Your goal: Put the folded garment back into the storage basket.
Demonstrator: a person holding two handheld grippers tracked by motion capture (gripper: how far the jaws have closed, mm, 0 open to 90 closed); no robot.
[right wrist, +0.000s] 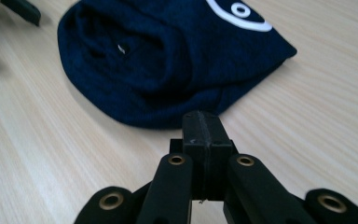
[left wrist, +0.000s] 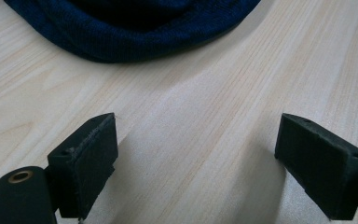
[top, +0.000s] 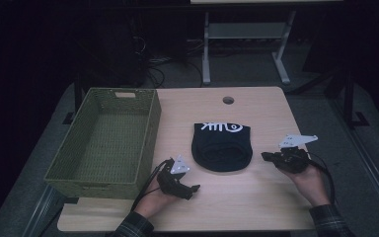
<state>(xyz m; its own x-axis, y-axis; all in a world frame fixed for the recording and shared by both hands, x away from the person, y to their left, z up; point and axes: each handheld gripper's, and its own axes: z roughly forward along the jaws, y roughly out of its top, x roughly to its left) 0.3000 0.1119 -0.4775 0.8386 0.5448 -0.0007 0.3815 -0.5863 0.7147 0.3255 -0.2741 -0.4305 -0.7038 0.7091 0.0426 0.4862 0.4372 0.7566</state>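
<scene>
Beanie between grippers, left gripper jaws wide, right gripper jaws pressed together, basket leftward.

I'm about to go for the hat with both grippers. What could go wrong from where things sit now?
1. The right gripper has its jaws closed; unless opened first, it would likely push the dark navy knitted hat instead of gripping it.
2. The left gripper is open over bare wooden table, short of the hat's edge; closing here grabs nothing.
3. The green woven basket stands close beside the left hand; a wide swing might bump it.

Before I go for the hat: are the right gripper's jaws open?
No, in the right gripper view the right gripper has its jaws pressed together, empty, just short of the dark blue hat.
</scene>
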